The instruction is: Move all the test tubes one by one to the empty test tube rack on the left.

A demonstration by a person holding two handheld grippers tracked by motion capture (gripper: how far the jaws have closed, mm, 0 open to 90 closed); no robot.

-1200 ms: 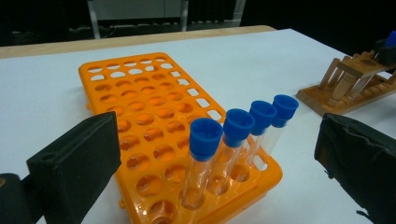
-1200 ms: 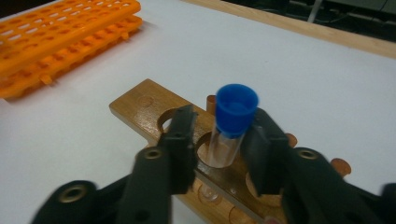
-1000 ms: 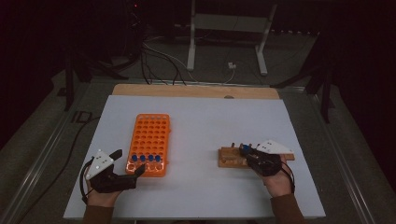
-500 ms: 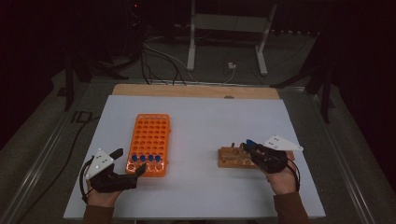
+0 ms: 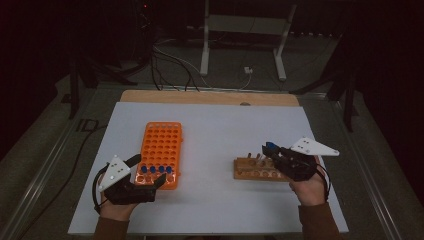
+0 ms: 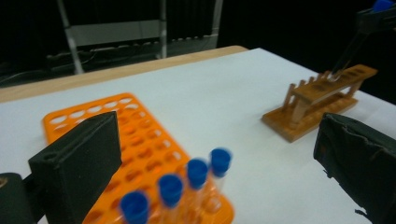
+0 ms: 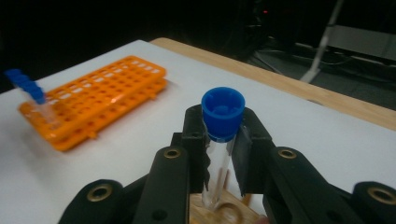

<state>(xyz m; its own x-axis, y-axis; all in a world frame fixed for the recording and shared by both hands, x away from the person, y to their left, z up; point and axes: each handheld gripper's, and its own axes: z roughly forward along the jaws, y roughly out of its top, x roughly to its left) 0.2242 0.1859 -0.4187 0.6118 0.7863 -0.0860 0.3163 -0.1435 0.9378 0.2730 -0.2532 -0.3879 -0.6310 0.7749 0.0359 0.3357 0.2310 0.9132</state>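
Right gripper [image 7: 223,154] pinches 1 blue-capped tube [image 7: 220,140] over the wooden rack [image 5: 257,169] (bare table between racks); left gripper [image 6: 210,168] spread.

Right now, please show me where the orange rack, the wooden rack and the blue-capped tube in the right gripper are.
orange rack [image 5: 161,142]: high view, on its empty holes.
wooden rack [image 6: 322,91]: left gripper view, on its top board.
blue-capped tube [image 7: 222,112]: right gripper view, on its blue cap.

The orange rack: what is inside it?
Four blue-capped tubes stand in the near row of the orange rack; its other holes look empty. The tubes' lower ends are hidden inside the rack.
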